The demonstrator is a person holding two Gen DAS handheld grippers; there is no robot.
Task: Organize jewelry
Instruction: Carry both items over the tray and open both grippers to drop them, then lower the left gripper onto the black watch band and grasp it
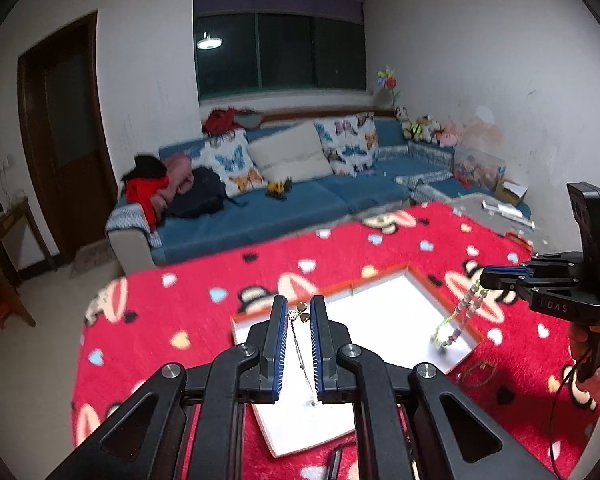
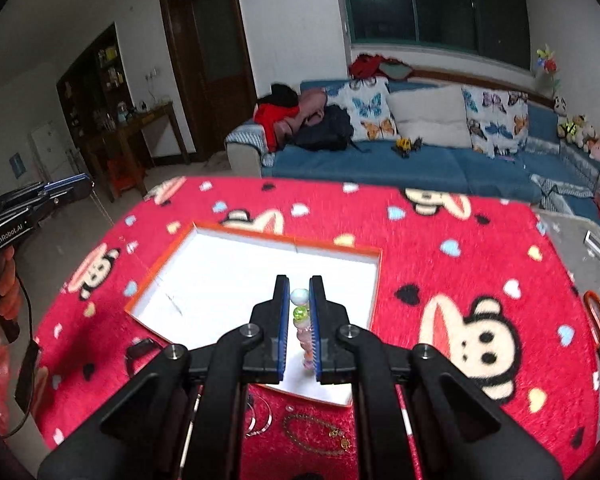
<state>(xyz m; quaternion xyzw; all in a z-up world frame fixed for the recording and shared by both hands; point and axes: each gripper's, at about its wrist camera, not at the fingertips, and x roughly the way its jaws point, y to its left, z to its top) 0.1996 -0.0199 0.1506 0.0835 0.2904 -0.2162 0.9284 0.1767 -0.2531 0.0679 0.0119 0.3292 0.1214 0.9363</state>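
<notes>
My left gripper (image 1: 299,304) is shut on a thin silver necklace (image 1: 302,315) with small heart pendants; its chain hangs down over the white box (image 1: 380,320). At the right, my right gripper (image 1: 483,278) is shut on a pastel beaded string (image 1: 466,312), whose lower end dangles into the box. In the right wrist view the beads (image 2: 300,314) sit between the pads of my right gripper (image 2: 299,282), above the orange-rimmed box (image 2: 288,239). My left gripper (image 2: 87,183) shows at the far left, a hand holding it.
The box lies on a red cartoon-print blanket (image 2: 440,280). Near its front edge lie a brown bead bracelet (image 2: 316,432), silver bangles (image 2: 260,420) and a black band (image 2: 140,350). Orange scissors (image 2: 596,312) lie at the right edge. A blue sofa (image 1: 300,200) stands behind.
</notes>
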